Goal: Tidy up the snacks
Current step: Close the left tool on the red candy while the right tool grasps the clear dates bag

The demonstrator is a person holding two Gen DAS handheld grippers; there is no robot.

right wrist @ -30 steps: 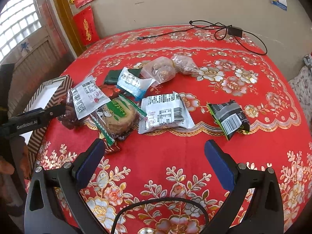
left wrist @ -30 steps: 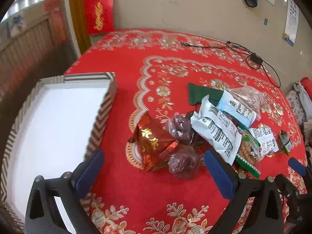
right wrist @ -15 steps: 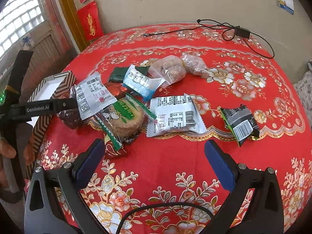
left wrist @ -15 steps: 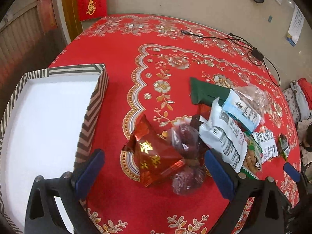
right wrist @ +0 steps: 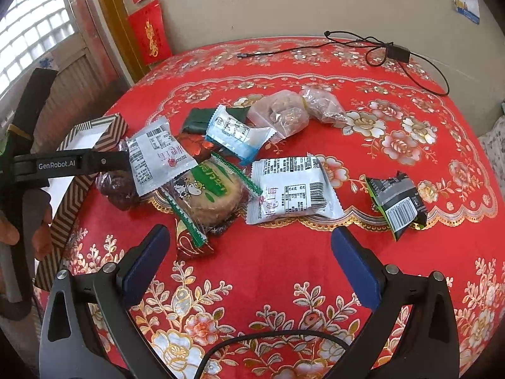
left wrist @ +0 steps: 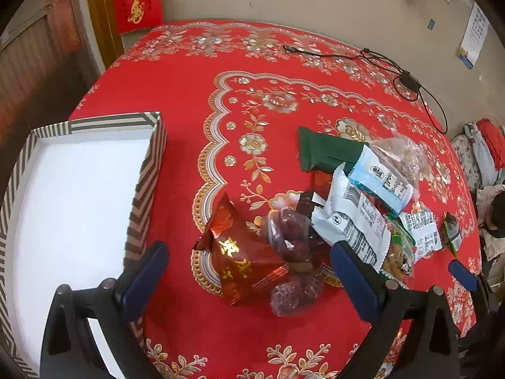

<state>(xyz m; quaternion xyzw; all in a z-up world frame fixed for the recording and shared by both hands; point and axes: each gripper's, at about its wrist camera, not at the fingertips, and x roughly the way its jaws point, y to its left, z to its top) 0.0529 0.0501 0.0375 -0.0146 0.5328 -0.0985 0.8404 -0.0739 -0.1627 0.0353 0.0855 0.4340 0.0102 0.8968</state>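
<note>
A lived-in home room is showing here; a round table is wearing a red floral tablecloth (right wrist: 394,252); red festive hangings (right wrist: 148,31) are sitting at eleven o'clock. A wall calendar (left wrist: 473,38) is hanging at two o'clock.

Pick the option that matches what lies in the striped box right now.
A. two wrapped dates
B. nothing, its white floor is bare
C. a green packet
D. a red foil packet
B: in the left wrist view the striped box shows only its bare white floor; the red foil packet lies outside on the tablecloth.
</note>
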